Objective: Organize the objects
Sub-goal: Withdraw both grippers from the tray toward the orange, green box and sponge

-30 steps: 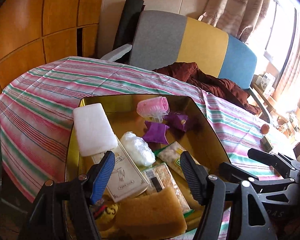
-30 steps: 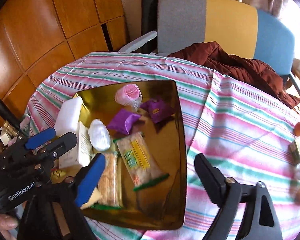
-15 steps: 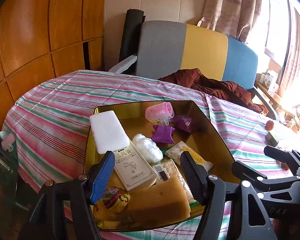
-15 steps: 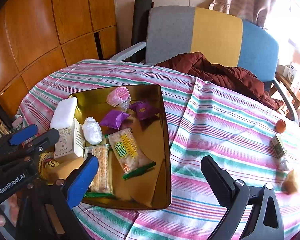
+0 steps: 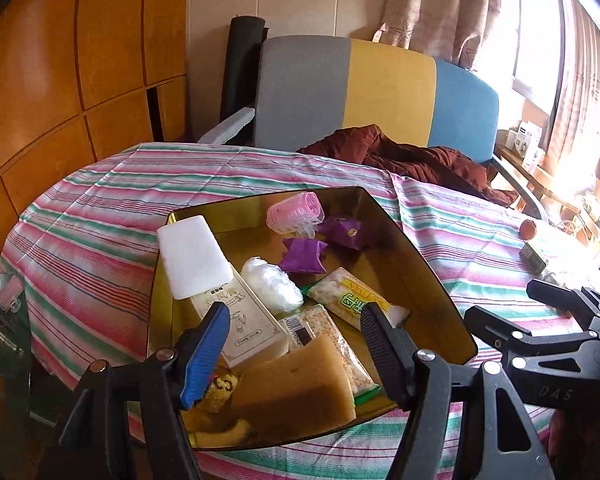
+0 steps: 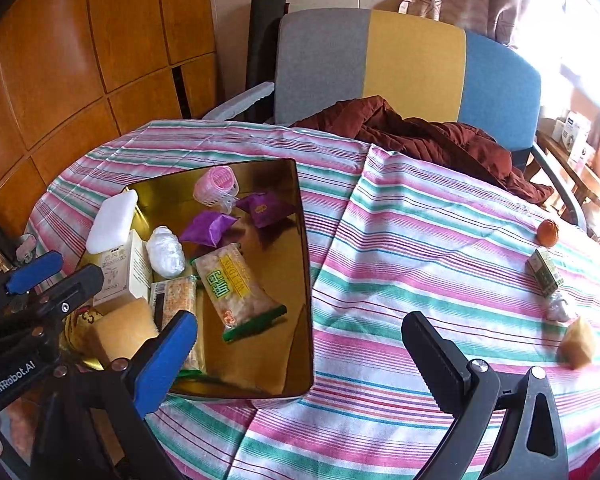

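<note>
My left gripper (image 5: 296, 344) hangs released, jaws apart and gripping nothing, low in the frame above the gold tray (image 5: 416, 248) holding the tan sponge (image 5: 296, 392), white block (image 5: 192, 256) and snack packets (image 5: 352, 300). My right gripper (image 6: 296, 340) gapes wide, bare, over the striped tablecloth (image 6: 420, 248) at lower centre.

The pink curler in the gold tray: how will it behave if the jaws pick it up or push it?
The pink curler lies on its side, so it may roll if pushed. Its open plastic mesh suggests it is light and could flex under a firm squeeze.
</note>
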`<state>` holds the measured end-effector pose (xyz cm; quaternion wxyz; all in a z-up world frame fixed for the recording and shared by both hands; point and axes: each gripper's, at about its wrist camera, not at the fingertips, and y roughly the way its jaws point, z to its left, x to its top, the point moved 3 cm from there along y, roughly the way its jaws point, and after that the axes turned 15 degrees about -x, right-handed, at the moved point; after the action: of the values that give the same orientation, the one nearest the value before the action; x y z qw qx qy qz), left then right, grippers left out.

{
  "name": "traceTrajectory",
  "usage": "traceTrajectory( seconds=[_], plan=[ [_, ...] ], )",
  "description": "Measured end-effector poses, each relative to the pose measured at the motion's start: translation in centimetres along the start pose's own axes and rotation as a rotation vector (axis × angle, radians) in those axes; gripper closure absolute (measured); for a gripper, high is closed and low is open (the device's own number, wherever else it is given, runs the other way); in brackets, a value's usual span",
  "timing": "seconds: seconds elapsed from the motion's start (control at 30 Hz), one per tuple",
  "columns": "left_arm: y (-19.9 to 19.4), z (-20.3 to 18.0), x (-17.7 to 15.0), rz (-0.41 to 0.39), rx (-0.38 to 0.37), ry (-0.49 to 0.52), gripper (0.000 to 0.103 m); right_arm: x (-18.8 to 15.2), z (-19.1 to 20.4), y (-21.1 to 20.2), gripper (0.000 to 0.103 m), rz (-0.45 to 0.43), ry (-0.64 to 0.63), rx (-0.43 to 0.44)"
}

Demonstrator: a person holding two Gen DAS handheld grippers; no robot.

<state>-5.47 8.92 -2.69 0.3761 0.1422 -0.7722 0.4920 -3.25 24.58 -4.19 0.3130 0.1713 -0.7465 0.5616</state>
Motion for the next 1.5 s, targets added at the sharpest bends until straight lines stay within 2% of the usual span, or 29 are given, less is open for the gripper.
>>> traceTrajectory(
  seconds=[0.23, 0.53, 0.73, 1.0, 1.1, 1.27, 1.37, 1.5],
  plan=[
    [0.6, -1.6, -0.4, 0.027, -0.032, 0.032, 0.034, -0.7, -2.7, 1.0, 0.0, 0.033, 0.051, -0.045],
    [1.3, -3.4, -0.3, 0.05, -0.109, 0.051, 0.034, -2.0, -8.2, 2.8, 0.0, 0.094, 0.116, -0.154],
    [2.0, -5.6, 0.1, 0.078, -0.172, 0.075, 0.034, -2.2, -13.5, 3.0, 0.0, 0.106, 0.182, -0.231],
    [3.2, -11.1, 0.1, 0.124, -0.252, 0.195, 0.034, -1.9, -22.4, 3.0, 0.0, 0.113, 0.276, -0.365],
    [3.9, -13.3, -0.1, 0.148, -0.281, 0.234, 0.034, -2.1, -27.2, 3.6, 0.0, 0.121, 0.362, -0.428],
    [5.7, -16.7, -0.3, 0.187, -0.317, 0.281, 0.034, -4.6, -35.4, 4.8, 0.0, 0.144, 0.603, -0.558],
    [7.6, -18.5, -0.5, 0.241, -0.336, 0.262, 0.034, -7.2, -38.6, 5.6, 0.0, 0.228, 0.819, -0.505],
    [10.6, -21.2, -0.5, 0.311, -0.378, 0.243, 0.036, -8.8, -40.3, 4.7, 0.0, 0.212, 0.958, -0.46]
  ],
)
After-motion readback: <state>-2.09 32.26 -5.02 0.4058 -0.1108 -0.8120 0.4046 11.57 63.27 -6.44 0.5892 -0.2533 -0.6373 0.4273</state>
